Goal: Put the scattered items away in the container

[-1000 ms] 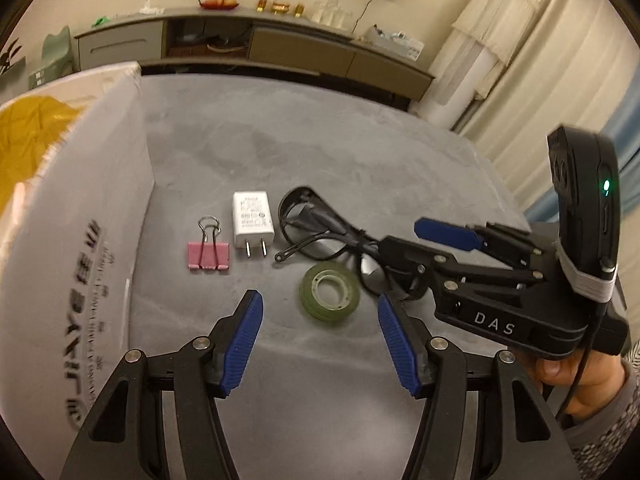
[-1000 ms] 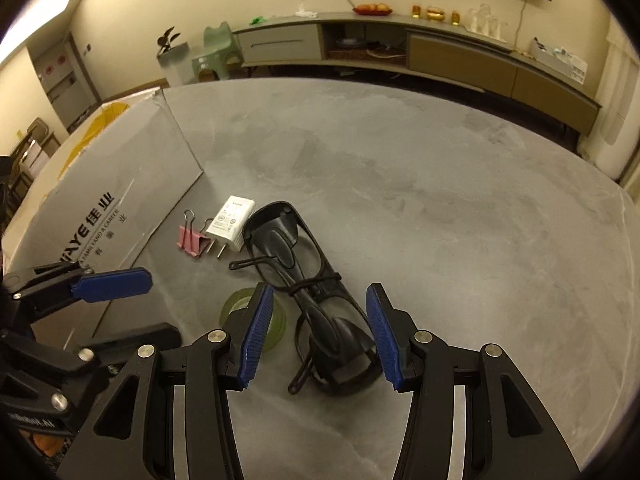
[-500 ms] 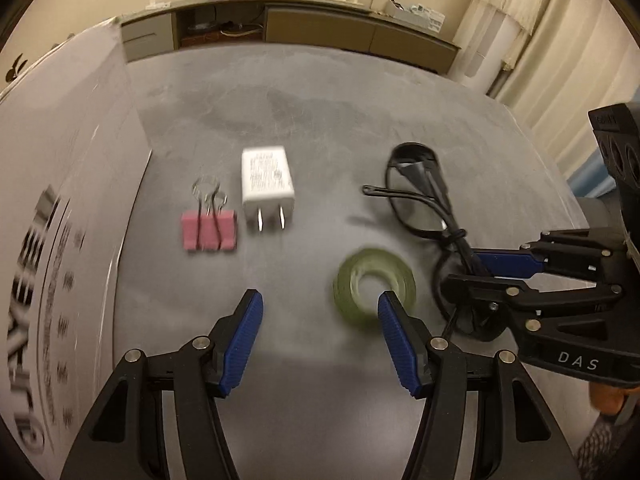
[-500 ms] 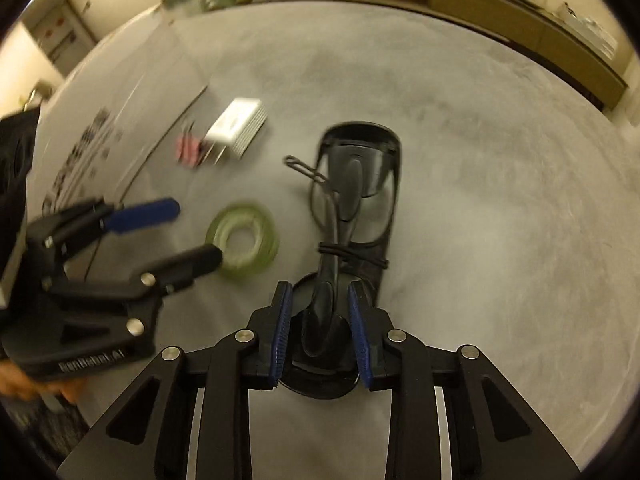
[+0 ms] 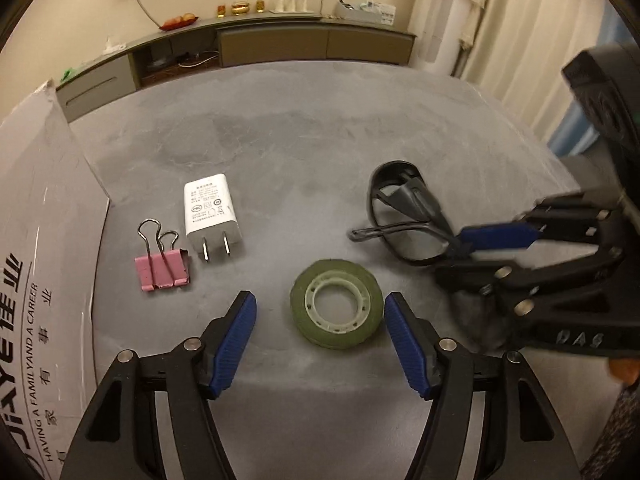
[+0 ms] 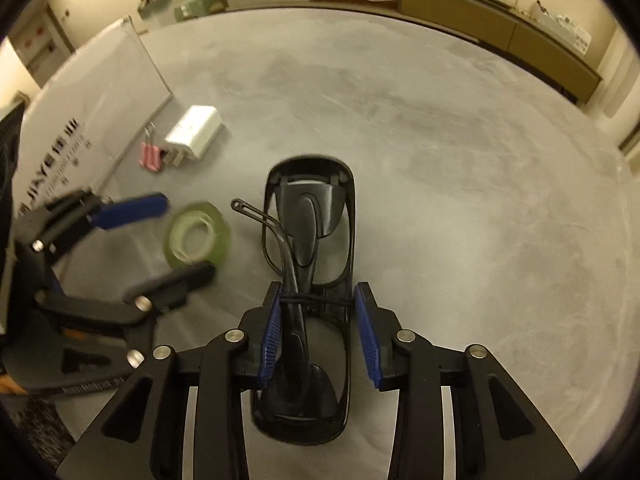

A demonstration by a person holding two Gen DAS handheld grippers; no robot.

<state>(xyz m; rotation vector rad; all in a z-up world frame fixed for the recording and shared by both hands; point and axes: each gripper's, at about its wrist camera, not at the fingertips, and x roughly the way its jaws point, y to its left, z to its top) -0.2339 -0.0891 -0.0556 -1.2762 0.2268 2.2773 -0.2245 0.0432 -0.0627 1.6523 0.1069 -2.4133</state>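
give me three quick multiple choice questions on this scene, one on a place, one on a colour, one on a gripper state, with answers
1. Where is the binder clip?
A. on the tape roll
B. beside the charger, near the box
C. in the right gripper

2. What colour is the tape roll?
A. green
B. red
C. white

3. What is between the right gripper's blue pads?
A. the charger
B. nothing
C. the black glasses

Answers:
1 B: it lies next to the white charger, close to the box wall.
2 A: its outer ring is green.
3 C: the glasses sit between the pads.
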